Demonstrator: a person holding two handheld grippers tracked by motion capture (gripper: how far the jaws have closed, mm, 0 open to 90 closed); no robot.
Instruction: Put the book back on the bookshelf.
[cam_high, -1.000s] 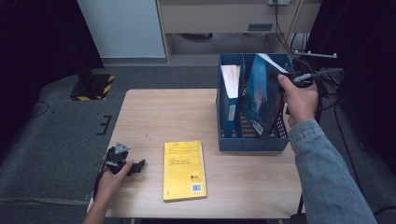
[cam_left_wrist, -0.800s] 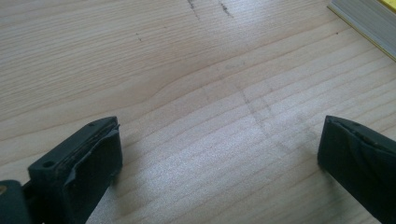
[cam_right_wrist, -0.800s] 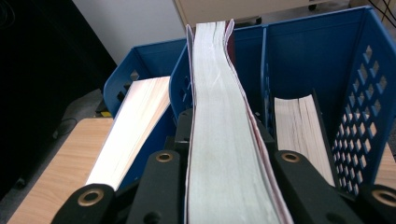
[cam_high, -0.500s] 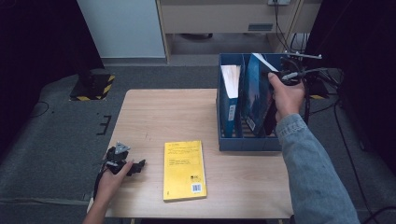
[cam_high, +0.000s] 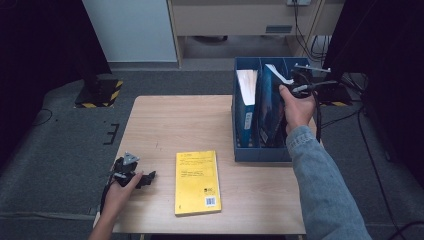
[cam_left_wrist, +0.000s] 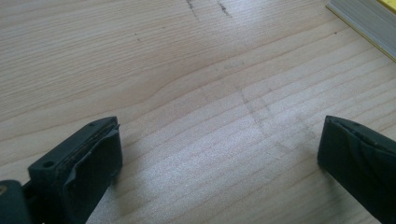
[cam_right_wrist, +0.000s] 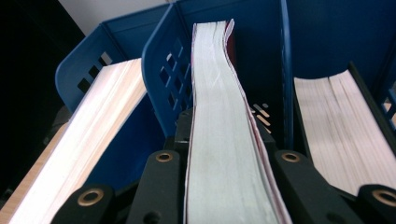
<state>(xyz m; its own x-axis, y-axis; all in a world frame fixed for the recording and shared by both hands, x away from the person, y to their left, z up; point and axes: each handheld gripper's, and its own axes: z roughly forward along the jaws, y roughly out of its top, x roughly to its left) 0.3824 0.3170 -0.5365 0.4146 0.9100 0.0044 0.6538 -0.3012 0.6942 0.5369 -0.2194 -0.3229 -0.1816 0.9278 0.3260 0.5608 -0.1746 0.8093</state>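
Note:
My right gripper is shut on the page edge of a dark blue-covered book, which stands upright in the middle slot of a blue file rack. In the right gripper view the jaws clamp that book from both sides, between the rack's dividers. A yellow book lies flat on the wooden table near the front. My left gripper rests on the table at the front left, open with nothing between its jaws. The yellow book's corner lies just beyond it.
Another book with white pages stands in the rack's left slot, also in the right gripper view. A third book sits in the right slot. Cables trail off the table's right side. Grey floor surrounds the table.
My right hand has moved left and down with the book, sinking it deeper into the rack's middle slot. The left hand and the yellow book have stayed in place.

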